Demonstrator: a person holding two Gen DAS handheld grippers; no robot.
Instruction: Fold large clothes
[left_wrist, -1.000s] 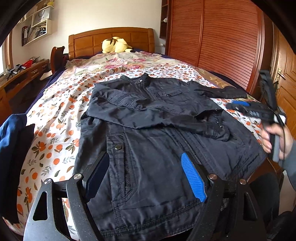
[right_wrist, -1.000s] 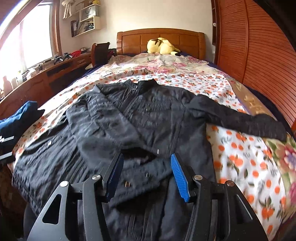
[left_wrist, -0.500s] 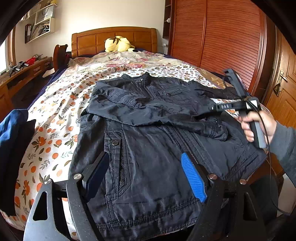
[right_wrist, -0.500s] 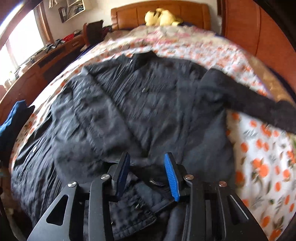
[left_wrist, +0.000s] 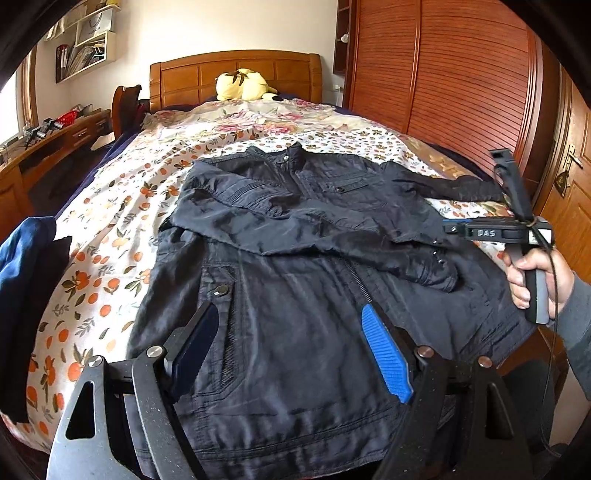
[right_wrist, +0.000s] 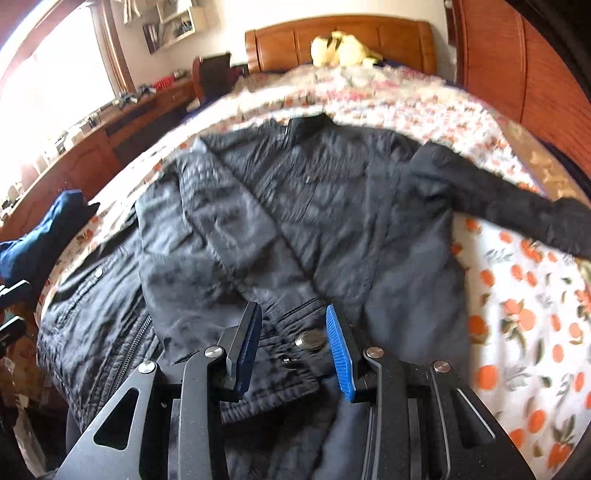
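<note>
One black jacket (left_wrist: 303, 280) lies front-up across the floral bed (left_wrist: 122, 206), one sleeve folded over its chest and the other stretched out to the side, and since a second ago the right gripper (right_wrist: 293, 343) has dropped closer over the folded sleeve's cuff (right_wrist: 295, 354), its jaws narrowing to straddle it. Blur in the right view hides whether the pads press the cloth. The left gripper (left_wrist: 291, 350) hovers tilted down over the hem, jaws wide and empty.
</note>
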